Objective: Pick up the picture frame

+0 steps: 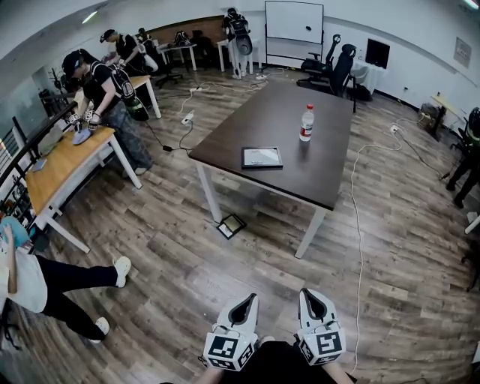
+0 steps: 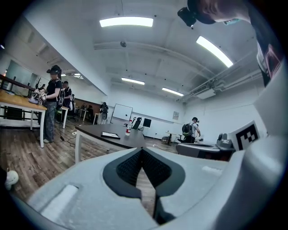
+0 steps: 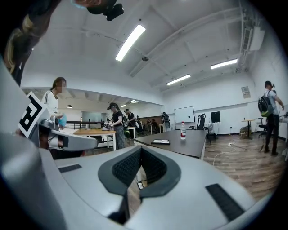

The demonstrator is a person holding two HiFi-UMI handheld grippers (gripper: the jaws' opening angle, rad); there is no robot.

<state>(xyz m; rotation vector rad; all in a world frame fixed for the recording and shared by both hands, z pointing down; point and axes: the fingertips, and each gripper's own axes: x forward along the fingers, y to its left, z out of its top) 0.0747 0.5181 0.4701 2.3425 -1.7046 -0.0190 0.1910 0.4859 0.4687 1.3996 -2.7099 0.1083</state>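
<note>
floor (image 1: 172,247): grey-brown wood-look planks, big open office room with strip lights overhead. dark brown table (image 1: 300,172) sits mid-room on white legs, long side running away to the far wall.

picture frame (image 1: 262,157) lies flat on that table, close to its near-left edge; dark border, pale insert. bottle (image 1: 306,123) stands upright just far-right of it, not touching. it has a red cap and a red label, print too small to read.

small dark square item (image 1: 231,226) lies on the floor by the table's near-left leg. white cable (image 1: 351,225) trails over the floor right of the table.

light wood table (image 1: 52,169) at left, with a person (image 1: 105,86) standing at its far end. seated person (image 1: 67,277) near left. whiteboard (image 1: 294,21) and chairs (image 1: 336,64) along the far wall.

left gripper (image 1: 243,303) and right gripper (image 1: 313,298) are side by side at the near edge, well short of the dark table. both are clenched on nothing: each gripper view shows the jaws together with only floor behind. cubes (image 1: 227,349) on them carry black-and-white square markers.
</note>
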